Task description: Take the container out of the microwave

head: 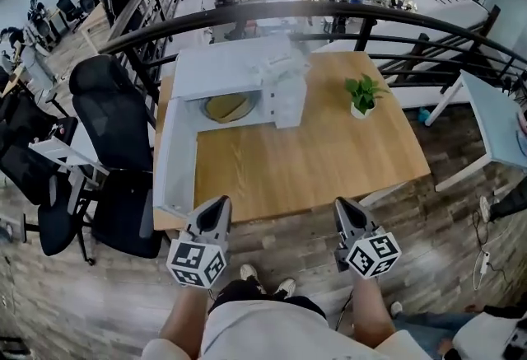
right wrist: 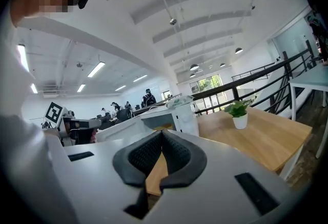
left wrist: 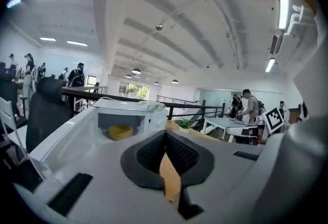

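2 grippers hang at the near edge of the wooden surface (head: 329,161), neither one holding anything. The left gripper (head: 221,206) has its jaws pressed together at the tips, and so does the right gripper (head: 341,206); only bare wood shows in the slit below each pair of pads.

The open microwave door (head: 171,162) runs from beside the left gripper along the surface's left side, back to the white microwave (head: 284,91) at the far end. Inside the cavity sits the yellowish container (head: 228,106), well apart from both grippers and with clear wood in between. It lies almost straight ahead of the left gripper, which I judge the nearer and better lined up. The right gripper would have to reach forward and slant left, past the microwave's control side. From above, the container looks broader from side to side than from front to back.

Much of it is hidden. The cavity roof cuts off its back part, so I cannot make out its depth, rim or any lid. The right gripper view shows only a sliver of yellow. Something pale and crumpled lies on top of the microwave; I cannot tell what it is. A small potted plant (head: 362,95) stands off to the right.
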Demonstrator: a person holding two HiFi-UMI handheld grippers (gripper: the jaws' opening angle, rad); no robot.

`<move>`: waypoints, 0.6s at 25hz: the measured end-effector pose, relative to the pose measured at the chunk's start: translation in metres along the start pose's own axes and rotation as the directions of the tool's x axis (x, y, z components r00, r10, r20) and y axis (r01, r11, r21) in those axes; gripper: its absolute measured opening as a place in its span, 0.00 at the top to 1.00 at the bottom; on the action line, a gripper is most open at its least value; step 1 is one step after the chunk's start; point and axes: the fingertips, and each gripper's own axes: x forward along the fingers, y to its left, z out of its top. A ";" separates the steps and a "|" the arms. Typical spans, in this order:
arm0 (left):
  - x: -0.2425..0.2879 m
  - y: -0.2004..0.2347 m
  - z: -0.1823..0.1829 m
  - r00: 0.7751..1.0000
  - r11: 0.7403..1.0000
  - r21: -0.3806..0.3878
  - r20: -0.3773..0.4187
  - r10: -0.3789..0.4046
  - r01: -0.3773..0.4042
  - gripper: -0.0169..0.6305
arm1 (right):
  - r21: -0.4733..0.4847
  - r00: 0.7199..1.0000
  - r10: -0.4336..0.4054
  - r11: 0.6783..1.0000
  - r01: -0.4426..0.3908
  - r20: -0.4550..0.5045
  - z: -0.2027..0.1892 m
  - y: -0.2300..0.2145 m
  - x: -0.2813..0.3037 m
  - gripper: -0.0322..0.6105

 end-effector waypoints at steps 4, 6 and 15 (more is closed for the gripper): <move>-0.005 0.033 0.001 0.999 0.999 -0.015 0.013 0.047 -0.047 0.92 | -0.028 0.998 0.060 0.998 -0.062 -0.036 0.001 0.022 0.047 0.92; -0.007 0.048 0.001 0.998 0.998 -0.019 0.016 0.063 -0.062 0.92 | -0.056 0.994 0.093 0.994 -0.095 -0.052 0.005 0.040 0.070 0.92; 0.001 0.084 -0.005 0.997 0.996 -0.086 0.058 0.045 -0.040 0.92 | -0.182 0.981 0.148 0.969 -0.169 -0.123 0.009 0.081 0.149 0.91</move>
